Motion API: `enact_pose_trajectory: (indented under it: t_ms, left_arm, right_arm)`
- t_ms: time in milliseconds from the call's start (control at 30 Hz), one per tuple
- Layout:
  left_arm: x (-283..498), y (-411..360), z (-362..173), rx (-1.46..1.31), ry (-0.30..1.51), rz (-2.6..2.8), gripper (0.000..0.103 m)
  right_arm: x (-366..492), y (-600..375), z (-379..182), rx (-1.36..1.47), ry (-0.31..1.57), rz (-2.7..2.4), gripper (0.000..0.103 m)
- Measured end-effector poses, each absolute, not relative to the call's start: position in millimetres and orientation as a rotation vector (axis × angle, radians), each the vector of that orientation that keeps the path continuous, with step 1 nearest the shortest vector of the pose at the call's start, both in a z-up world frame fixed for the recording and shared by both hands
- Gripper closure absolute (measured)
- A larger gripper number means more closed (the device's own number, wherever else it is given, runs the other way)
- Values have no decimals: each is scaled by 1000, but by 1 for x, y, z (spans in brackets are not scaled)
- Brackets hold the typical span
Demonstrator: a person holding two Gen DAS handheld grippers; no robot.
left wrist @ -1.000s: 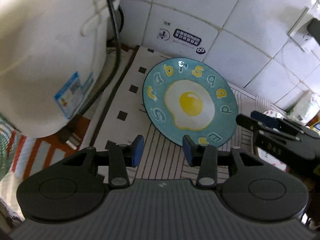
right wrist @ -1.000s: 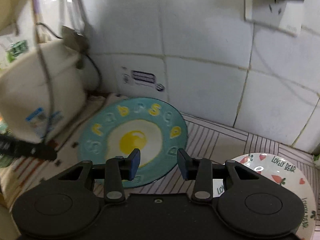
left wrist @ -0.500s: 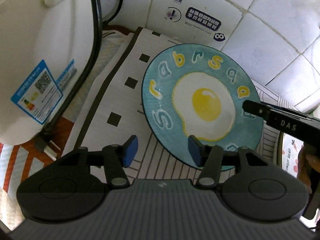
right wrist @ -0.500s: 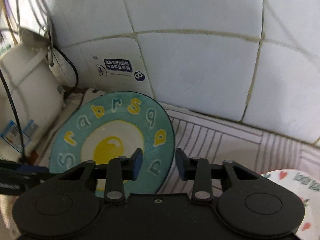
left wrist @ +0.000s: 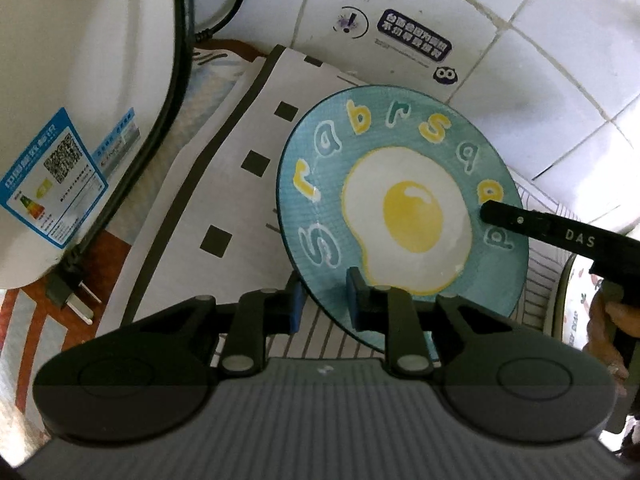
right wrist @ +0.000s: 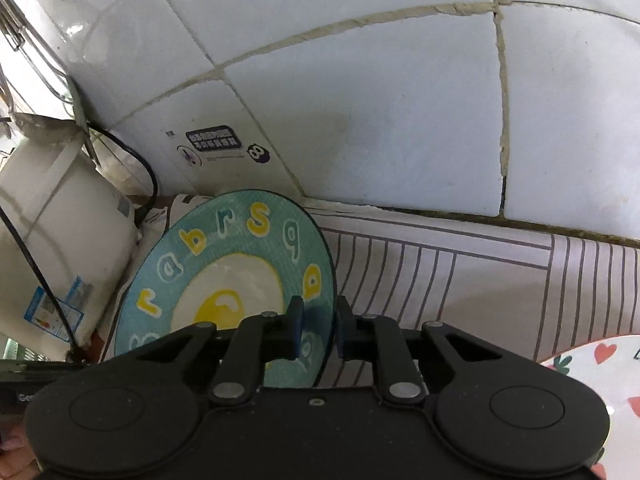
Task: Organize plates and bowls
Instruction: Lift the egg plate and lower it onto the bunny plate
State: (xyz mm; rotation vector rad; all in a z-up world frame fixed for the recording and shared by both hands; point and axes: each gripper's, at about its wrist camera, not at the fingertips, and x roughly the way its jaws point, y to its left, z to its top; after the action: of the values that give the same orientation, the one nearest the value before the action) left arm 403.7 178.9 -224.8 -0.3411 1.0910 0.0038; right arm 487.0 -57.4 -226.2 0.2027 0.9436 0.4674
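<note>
A teal plate [left wrist: 404, 212] with a fried-egg picture and yellow letters lies on the patterned mat by the tiled wall; it also shows in the right wrist view [right wrist: 232, 284]. My left gripper [left wrist: 323, 304] straddles its near-left rim, jaws partly closed, one pad over the plate and one outside. My right gripper [right wrist: 318, 330] straddles the plate's right rim, which stands between its pads; its finger also shows in the left wrist view [left wrist: 560, 232]. A white plate with hearts and strawberries [right wrist: 592, 372] lies to the right.
A white rice cooker [left wrist: 60, 92] with a black cord and loose plug [left wrist: 68, 288] stands close on the left. The tiled wall [right wrist: 360, 100] with a sticker is right behind the plate. The striped mat [right wrist: 460, 280] extends to the right.
Both grippers have moved in onto the teal plate's rim from opposite sides. The jaws of both have narrowed around the rim.
</note>
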Motion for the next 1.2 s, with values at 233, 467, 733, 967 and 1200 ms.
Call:
enact_pose_trajectory:
  t_ms: [233,467,733,967,1200]
  left_arm:
    - [389,183,-197,-298,1080,-57,82]
    - [362,168,-161,-218,1066,-125,81]
    - [348,138,-118,-141,1070,-258,81]
    - [353,87,-105,-44,1073,-402,80]
    - [366,30,-113,51,1102,-531,80]
  right_arm:
    - [453,-64,-200,174,888,508,88]
    - [403,-83,-172,213,837,467,87]
    - [337,-114,-133,247,755,372,84]
    - [290,-151,-121,272,708,246,82]
    - [265,-189,-131,329,704,107,82]
